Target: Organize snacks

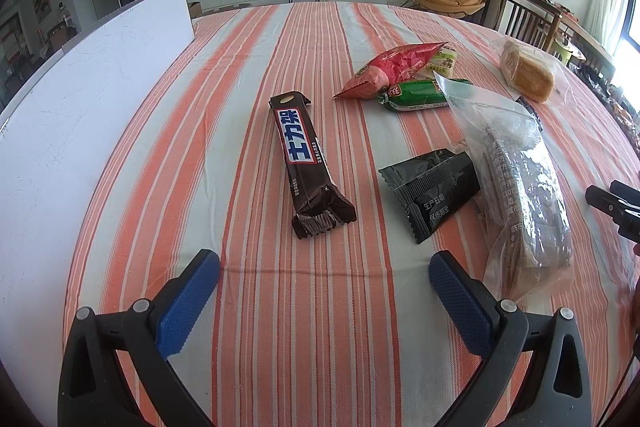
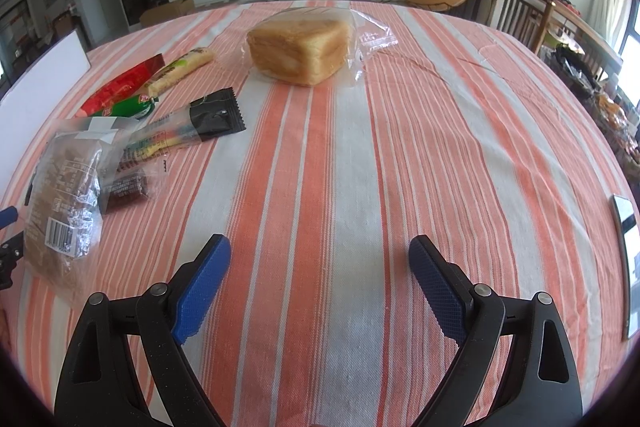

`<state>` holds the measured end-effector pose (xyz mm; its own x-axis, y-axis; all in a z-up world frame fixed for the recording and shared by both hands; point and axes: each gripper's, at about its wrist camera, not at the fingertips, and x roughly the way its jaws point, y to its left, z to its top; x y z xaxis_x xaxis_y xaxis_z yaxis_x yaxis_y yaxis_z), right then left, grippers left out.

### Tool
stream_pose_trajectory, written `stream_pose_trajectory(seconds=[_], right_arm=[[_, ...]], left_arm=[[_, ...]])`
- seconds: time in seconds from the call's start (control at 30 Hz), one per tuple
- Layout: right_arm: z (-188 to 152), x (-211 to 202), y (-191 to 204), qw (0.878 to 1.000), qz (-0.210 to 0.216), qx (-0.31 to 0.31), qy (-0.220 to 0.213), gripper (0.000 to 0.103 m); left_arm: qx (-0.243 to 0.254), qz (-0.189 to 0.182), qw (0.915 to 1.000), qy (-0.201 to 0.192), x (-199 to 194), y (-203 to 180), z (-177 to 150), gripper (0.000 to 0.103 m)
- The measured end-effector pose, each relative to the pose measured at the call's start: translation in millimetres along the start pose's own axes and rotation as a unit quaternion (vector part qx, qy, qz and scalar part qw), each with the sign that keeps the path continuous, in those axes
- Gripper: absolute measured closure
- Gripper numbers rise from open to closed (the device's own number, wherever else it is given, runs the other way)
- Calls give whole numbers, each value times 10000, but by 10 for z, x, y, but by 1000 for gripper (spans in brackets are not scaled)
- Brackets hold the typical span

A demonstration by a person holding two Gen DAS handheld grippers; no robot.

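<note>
Hovering low over the striped tablecloth point(image 1: 320, 307), the left gripper point(image 1: 324, 263) has its blue-padded fingers point(image 1: 188, 303) spread wide with nothing between them. Just above them, at the centre of the left wrist frame, lies a dark brown chocolate bar point(image 1: 306, 159), its crimped end pointing toward the gap. To its right sits a small black sachet point(image 1: 432, 191), touching a long clear bag of dark bread point(image 1: 520, 195) that runs down the right side of the frame. Higher up, right of centre, a red packet point(image 1: 392, 71) overlaps a green-wrapped roll point(image 1: 416, 95), and a pale loaf in clear plastic point(image 1: 528, 75) rests in the upper right. A white board point(image 1: 80, 107) fills the left edge. In the right wrist frame, the right gripper point(image 2: 320, 259) is likewise held wide and empty above bare cloth at the lower centre. The pale loaf point(image 2: 300, 51) stands in the upper centre, well apart from the fingers point(image 2: 436, 291). The remaining snacks cluster along the left of that frame: the red packet point(image 2: 120, 87), the green roll point(image 2: 128, 107), another black sachet point(image 2: 216, 115) and the bread bag point(image 2: 64, 199) at the lower left. A phone-like flat object point(image 2: 626, 259) lies at the right edge.
</note>
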<state>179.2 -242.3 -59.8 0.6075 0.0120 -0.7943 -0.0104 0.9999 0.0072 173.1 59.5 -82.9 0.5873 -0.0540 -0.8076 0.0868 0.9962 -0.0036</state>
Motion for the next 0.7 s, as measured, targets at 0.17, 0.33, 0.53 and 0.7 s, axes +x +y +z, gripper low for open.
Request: stream_pose_trajectory(seconds=[0.17, 0.33, 0.53, 0.7], right_arm=[[-1, 12, -3, 10000, -29, -3, 7, 10], [-6, 14, -5, 10000, -22, 3, 9, 10], [44, 64, 29, 10000, -15, -13, 34, 6], [103, 105, 76, 10000, 21, -48, 32, 6]], left_arm=[[-1, 0, 10000, 0, 3, -1, -4, 0], [-3, -1, 10000, -1, 2, -2, -5, 0], [2, 10, 10000, -2, 15, -5, -4, 0], [5, 13, 10000, -4, 11, -4, -4, 0]])
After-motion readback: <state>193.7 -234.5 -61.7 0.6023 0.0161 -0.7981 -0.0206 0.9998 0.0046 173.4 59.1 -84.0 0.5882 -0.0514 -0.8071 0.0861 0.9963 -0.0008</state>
